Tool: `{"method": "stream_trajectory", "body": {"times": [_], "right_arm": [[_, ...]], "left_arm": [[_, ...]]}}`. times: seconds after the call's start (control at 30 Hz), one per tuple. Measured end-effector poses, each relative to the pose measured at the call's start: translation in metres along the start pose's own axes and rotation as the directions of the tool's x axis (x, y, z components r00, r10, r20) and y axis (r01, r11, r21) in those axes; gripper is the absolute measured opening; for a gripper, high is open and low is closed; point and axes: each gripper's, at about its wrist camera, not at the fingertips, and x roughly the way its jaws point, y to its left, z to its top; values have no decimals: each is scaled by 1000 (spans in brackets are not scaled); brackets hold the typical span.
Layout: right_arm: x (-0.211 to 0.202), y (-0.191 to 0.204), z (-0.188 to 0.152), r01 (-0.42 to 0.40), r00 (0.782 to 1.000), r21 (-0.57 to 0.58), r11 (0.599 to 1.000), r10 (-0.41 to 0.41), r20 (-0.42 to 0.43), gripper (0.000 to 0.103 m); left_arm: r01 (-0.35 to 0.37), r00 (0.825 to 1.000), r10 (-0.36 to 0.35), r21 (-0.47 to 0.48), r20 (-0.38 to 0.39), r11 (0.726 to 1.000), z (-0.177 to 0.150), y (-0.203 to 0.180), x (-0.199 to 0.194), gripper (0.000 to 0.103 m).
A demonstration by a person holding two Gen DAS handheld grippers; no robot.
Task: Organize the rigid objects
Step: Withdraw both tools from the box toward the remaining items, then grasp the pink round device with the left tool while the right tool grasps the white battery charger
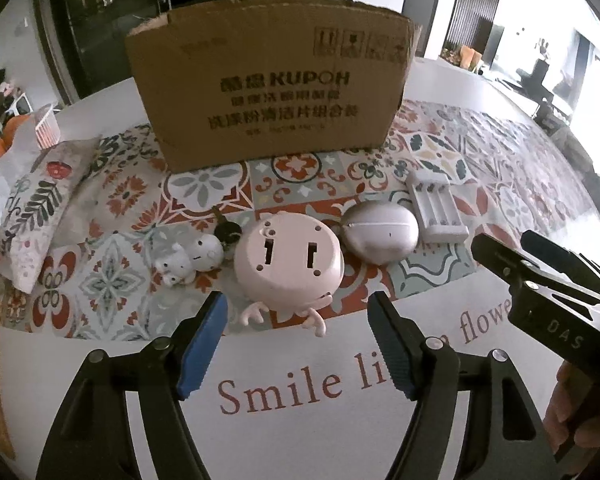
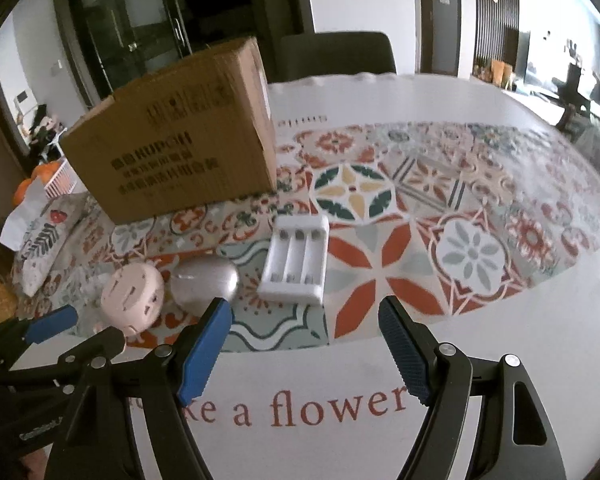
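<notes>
Pale pink plastic is what jumps out: a round toy base [image 1: 288, 258] lying on its side, smooth underside facing the left camera with two slots and small screw holes, little legs sticking out at the bottom. It sits on the patterned tablecloth [image 1: 112, 280] right in front of the left gripper [image 1: 296, 344], whose ribbed blue pads are spread wide with nothing between them. Just beside the toy is a smooth silvery egg-shaped case [image 1: 380, 234], then a white ridged battery charger [image 2: 296, 264] with three slots. A small white figurine [image 1: 190, 260] sits on the other side. Corrugated cardboard box [image 1: 268, 84] stands behind everything. The right gripper [image 2: 304, 352] is also wide open, empty.
</notes>
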Motion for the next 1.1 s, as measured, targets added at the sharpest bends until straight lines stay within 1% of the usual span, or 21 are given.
{"method": "stream_trajectory", "body": {"times": [0.27, 0.57, 0.83, 0.93, 1.1], "right_arm": [[13, 0, -5, -4, 999, -7, 1000, 4, -36, 77], [32, 0, -4, -23, 997, -8, 1000, 22, -77, 77], [48, 2, 6, -18, 996, -18, 1000, 17, -85, 77], [54, 3, 11, -16, 996, -26, 1000, 14, -86, 77], [62, 4, 16, -19, 997, -31, 999, 16, -82, 77]], "left_arm": [[19, 999, -19, -10, -26, 1000, -2, 1, 14, 74], [17, 999, -18, -10, -46, 1000, 4, 3, 31, 75], [18, 998, -20, -37, -64, 999, 10, 9, 46, 75], [31, 997, -34, -52, -69, 998, 13, 12, 51, 75], [32, 997, -37, -73, -68, 997, 17, 15, 55, 76]]}}
